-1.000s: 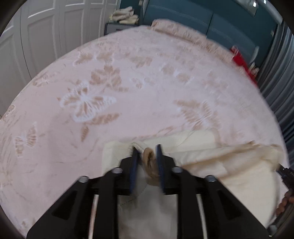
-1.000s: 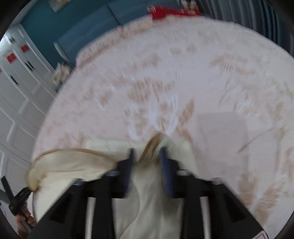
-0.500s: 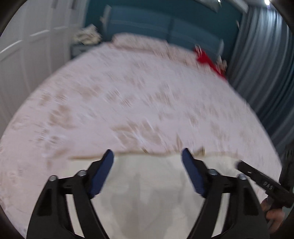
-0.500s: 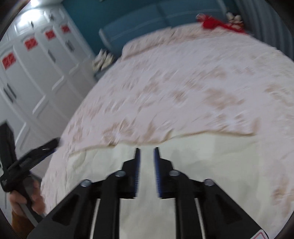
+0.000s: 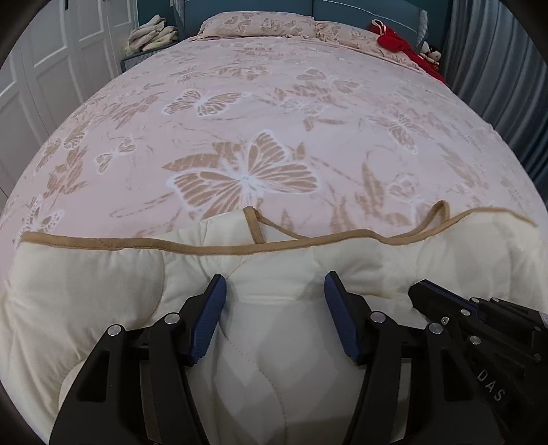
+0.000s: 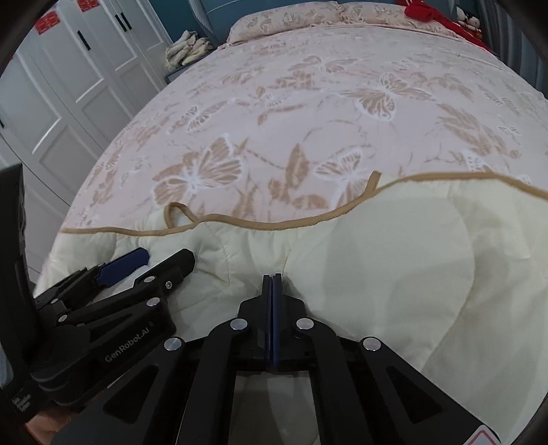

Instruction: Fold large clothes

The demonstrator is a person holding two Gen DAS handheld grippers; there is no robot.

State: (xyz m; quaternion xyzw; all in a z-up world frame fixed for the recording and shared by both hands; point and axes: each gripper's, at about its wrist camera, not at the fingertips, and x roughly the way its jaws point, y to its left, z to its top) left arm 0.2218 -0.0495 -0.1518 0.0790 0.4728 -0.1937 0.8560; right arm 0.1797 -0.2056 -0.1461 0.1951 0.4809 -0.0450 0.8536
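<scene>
A cream quilted garment with tan trim (image 5: 102,291) lies flat at the near end of the bed; it also fills the near part of the right wrist view (image 6: 394,246). My left gripper (image 5: 274,287) is open, low over the cream fabric, its blue pads (image 5: 209,318) apart with nothing between them. My right gripper (image 6: 272,279) is shut, pads pressed together, tips resting on the fabric with no cloth visibly pinched. Each gripper shows in the other's view: the right one at the left wrist view's right edge (image 5: 479,328), the left one in the right wrist view (image 6: 120,274).
The bed has a pink butterfly-patterned cover (image 5: 274,119) stretching away. Pillows (image 5: 257,24) and a red item (image 5: 397,41) lie at the headboard. White wardrobe doors (image 6: 68,85) stand left, grey curtains (image 5: 496,68) right. A pile of light cloth (image 5: 150,34) sits on a nightstand.
Both grippers let go of the garment's tan-trimmed edge they held a second ago. The left opened wide; the right closed empty. The garment now lies spread flat.
</scene>
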